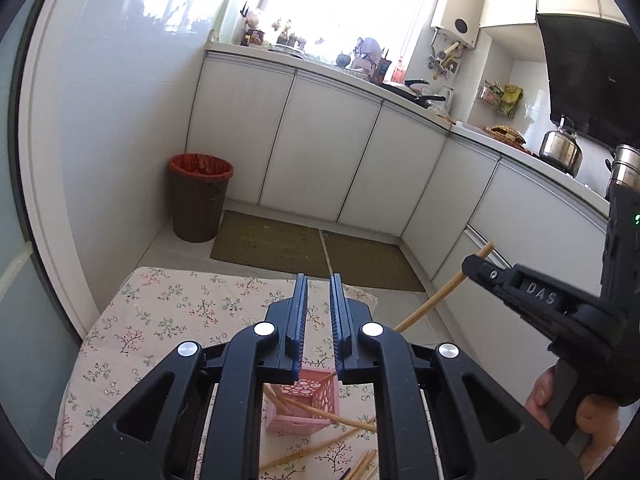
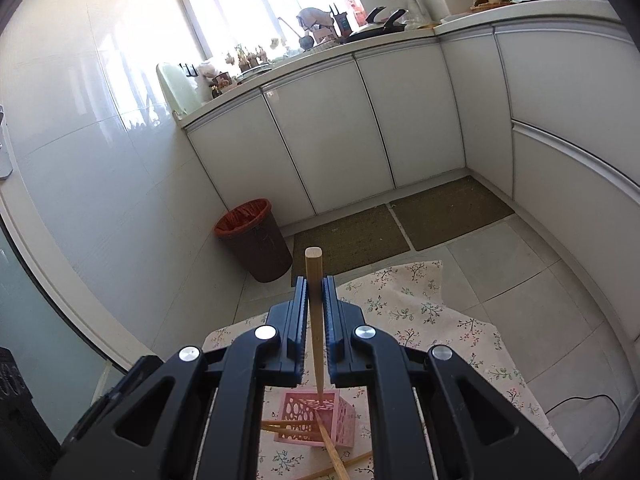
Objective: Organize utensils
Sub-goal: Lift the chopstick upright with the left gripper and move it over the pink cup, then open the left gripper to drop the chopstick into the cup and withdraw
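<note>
A kitchen corner with white cabinets, seen from two handheld grippers above a table (image 2: 432, 312) draped in a floral cloth. The right gripper (image 2: 315, 292) has its jaws pinching a single wooden chopstick (image 2: 314, 280), held nearly upright, its blunt end poking out toward 12 o'clock and its thin tip pointing down at 6 o'clock into the open top of a pink perforated holder (image 2: 344, 416). That steep, tip-down angle looks chosen so the stick can slide straight into the holder rather than catch on its rim. From the left camera, the same chopstick slants from 2 o'clock toward the centre, gripped near its upper end. The left gripper (image 1: 319, 300) hovers over the holder (image 1: 308, 392) with its jaws spread a little and nothing between them, seemingly waiting its turn. A few chopsticks already lean in the holder, and loose chopsticks (image 1: 320, 450) lie on the cloth at 5 o'clock of it, so sorting appears partly done. A brown bin (image 2: 256, 240) with a red liner stands on the floor at 11 o'clock.
</note>
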